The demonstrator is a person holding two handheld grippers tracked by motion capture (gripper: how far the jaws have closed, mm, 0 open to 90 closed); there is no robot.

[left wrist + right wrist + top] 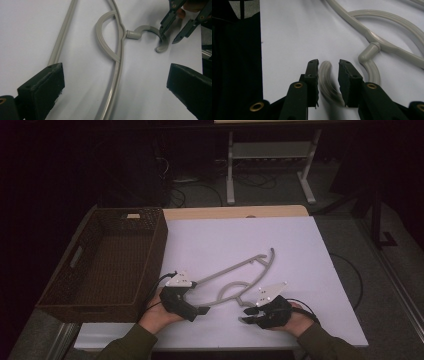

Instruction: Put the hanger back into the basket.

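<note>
Two grippers flank a grey plastic hanger point(240, 275) flat on the white table point(300, 250): the left gripper point(200, 310) gapes wide, the right gripper point(328, 75) straddles the hook point(325, 75) unclamped; it looks light, stiff, slippery, best pinched there.

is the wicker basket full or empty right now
Empty. The high view looks straight into the basket at the table's left and shows bare woven floor and walls, nothing inside.
</note>
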